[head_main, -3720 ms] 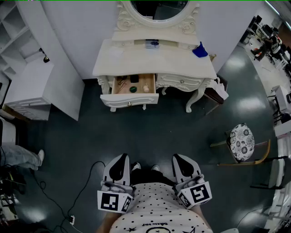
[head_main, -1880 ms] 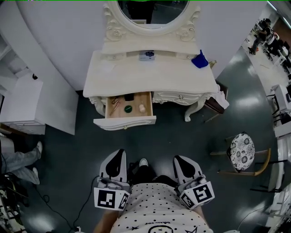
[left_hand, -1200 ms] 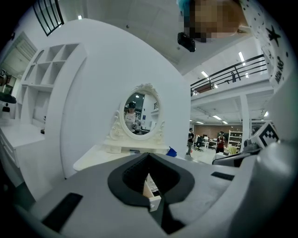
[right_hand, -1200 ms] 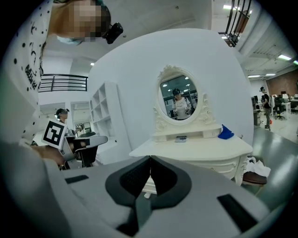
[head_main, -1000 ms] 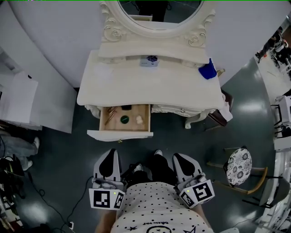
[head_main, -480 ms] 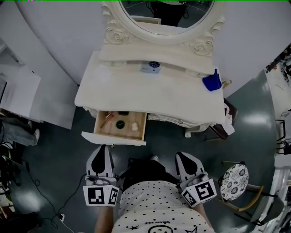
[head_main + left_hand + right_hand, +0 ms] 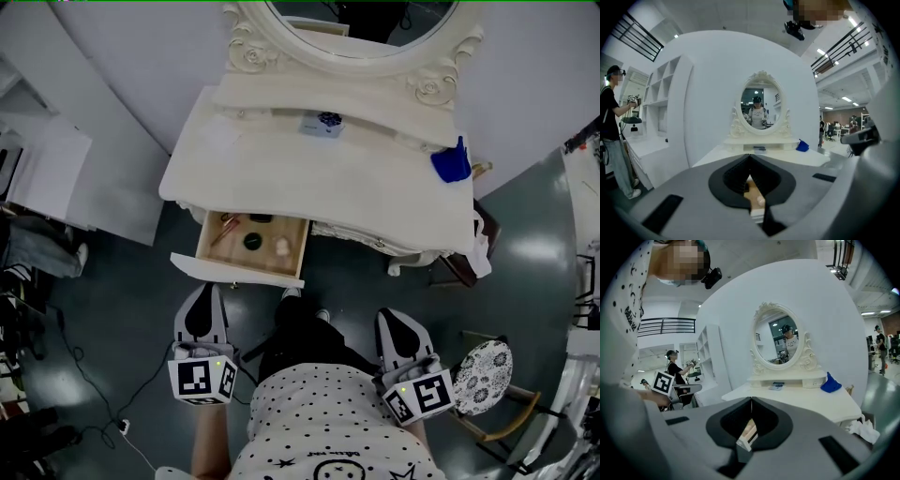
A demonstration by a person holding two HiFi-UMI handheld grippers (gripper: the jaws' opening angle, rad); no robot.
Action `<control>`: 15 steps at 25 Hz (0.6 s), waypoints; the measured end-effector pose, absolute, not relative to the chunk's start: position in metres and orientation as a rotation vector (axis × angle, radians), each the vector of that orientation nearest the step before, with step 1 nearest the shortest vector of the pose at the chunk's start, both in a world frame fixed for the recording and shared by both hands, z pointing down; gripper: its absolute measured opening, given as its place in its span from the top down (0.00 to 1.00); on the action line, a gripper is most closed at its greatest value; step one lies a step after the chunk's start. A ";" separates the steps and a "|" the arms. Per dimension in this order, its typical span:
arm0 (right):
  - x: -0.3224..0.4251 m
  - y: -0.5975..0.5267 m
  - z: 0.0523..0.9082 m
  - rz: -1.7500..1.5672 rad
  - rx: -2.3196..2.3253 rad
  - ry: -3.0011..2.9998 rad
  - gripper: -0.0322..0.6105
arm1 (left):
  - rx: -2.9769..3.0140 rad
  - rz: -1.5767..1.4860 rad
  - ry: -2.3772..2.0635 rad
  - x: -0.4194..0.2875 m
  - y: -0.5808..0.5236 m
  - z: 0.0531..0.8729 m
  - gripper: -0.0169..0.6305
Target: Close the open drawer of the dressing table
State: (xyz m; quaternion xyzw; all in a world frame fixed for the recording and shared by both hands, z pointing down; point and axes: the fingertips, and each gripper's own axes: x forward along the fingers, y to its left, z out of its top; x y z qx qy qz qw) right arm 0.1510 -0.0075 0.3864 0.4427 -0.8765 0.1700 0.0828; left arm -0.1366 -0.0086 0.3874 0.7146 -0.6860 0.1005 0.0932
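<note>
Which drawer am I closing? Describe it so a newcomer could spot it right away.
Find the cream, carved dressing table with the oval mirror against the white wall. Under its top, on the head view's left, the wood-lined drawer juts out with small items inside. Its neighbour, the closed cream drawer, sits flush.

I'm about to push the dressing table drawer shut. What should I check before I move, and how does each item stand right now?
1. Drawer open, ready for the push: ok.
2. Small things lie inside the drawer's walls, with none overhanging the drawer front: ok.
3. Left hand-held gripper shut and empty: ok.
4. Left hand-held gripper faces the drawer front, with nothing between them: ok.
5. Contact with the drawer front: cannot tell.
6. Right hand-held gripper shut, off to the right of the drawer: ok.
</note>
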 end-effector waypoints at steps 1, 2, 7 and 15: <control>0.154 -0.007 0.387 0.508 1.331 -2.611 0.94 | 2.097 0.348 -2.019 -0.142 -0.008 0.402 0.96; 0.156 -0.007 0.387 0.508 1.341 -2.604 0.94 | 2.070 0.398 -1.996 -0.148 -0.007 0.418 0.96; 0.162 -0.007 0.389 0.496 1.366 -2.571 0.94 | 1.935 0.584 -1.789 -0.165 0.007 0.507 0.93; 0.165 -0.012 0.391 0.482 1.375 -2.545 0.94 | 1.758 0.719 -1.584 -0.167 0.020 0.622 0.80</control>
